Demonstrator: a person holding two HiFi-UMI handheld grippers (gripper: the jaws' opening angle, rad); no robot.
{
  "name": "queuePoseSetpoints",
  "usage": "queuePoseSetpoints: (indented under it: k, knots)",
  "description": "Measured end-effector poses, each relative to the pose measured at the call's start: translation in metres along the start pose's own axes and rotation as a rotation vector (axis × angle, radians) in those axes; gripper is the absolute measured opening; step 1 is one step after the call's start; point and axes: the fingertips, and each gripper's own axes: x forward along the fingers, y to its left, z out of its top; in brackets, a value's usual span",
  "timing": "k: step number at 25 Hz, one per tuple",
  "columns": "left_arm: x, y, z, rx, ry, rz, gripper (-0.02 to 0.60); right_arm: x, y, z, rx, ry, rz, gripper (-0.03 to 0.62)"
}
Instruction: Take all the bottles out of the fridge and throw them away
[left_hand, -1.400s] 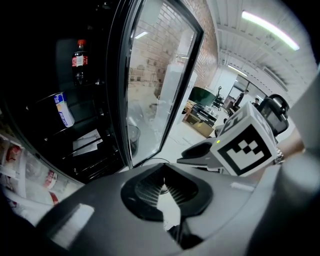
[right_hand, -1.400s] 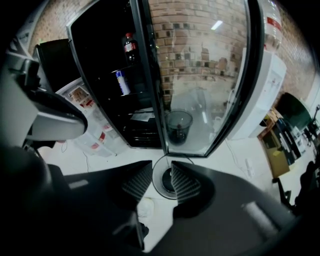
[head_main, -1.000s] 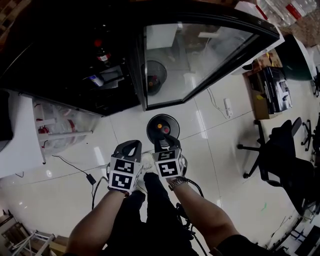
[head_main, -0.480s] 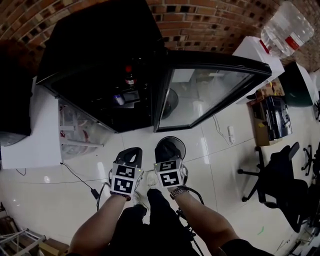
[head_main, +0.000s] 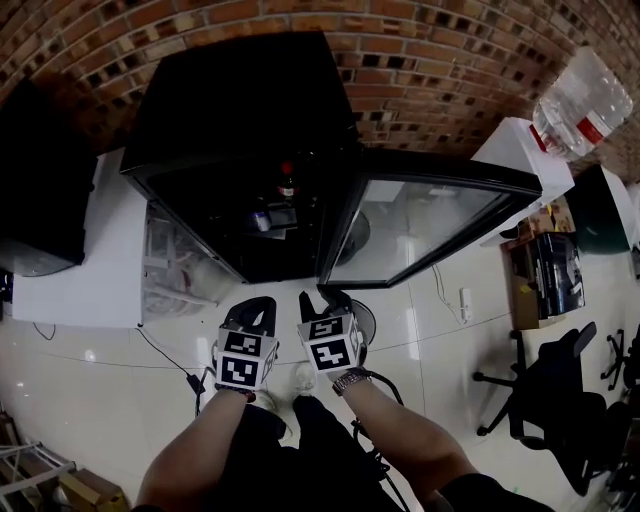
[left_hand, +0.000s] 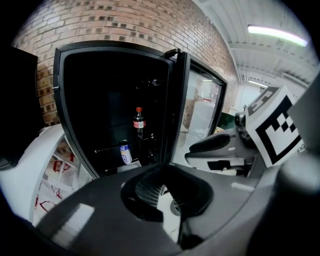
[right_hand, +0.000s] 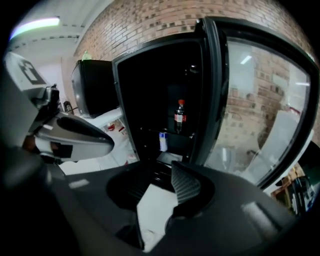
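A black fridge (head_main: 240, 110) stands open against the brick wall, its glass door (head_main: 430, 225) swung out to the right. Inside, a dark bottle (head_main: 287, 183) with a red cap stands on a shelf, also in the left gripper view (left_hand: 139, 121) and the right gripper view (right_hand: 180, 116). A blue-and-white can (head_main: 262, 220) stands below it. Both grippers hang side by side over the floor, short of the fridge. My left gripper (head_main: 255, 302) has its tips together and holds nothing. My right gripper (head_main: 321, 298) is open and empty. A round black bin (head_main: 360, 320) peeks out beneath it.
A white cabinet (head_main: 80, 260) with a wire rack flanks the fridge's left. A water jug (head_main: 580, 100) lies on a white stand at the upper right. A box (head_main: 545, 275) and office chairs (head_main: 560, 390) stand at the right. A cable (head_main: 165, 350) trails on the floor.
The head view has swung up toward the fridge, so its whole front and the brick wall now show. The bin has slid under the right gripper. Both grippers keep their stance.
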Motion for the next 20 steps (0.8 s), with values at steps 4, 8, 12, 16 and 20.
queuePoseSetpoints:
  k: [4, 8, 12, 16, 20]
  knots:
    - [-0.007, 0.013, 0.011, -0.013, -0.021, 0.023, 0.003, 0.004, 0.002, 0.033, -0.018, -0.035, 0.004, 0.118]
    - [-0.011, 0.027, 0.023, -0.015, -0.043, 0.033, 0.003, 0.012, 0.002, 0.063, -0.022, -0.065, -0.008, 0.118]
    - [-0.011, 0.042, 0.034, -0.018, -0.058, 0.030, 0.003, 0.021, -0.002, 0.092, -0.016, -0.097, -0.034, 0.118]
    - [-0.008, 0.059, 0.049, -0.009, -0.071, 0.012, 0.003, 0.035, -0.003, 0.116, 0.013, -0.095, -0.065, 0.120]
    - [-0.002, 0.075, 0.062, 0.007, -0.069, -0.016, 0.003, 0.052, -0.009, 0.140, 0.037, -0.093, -0.103, 0.124]
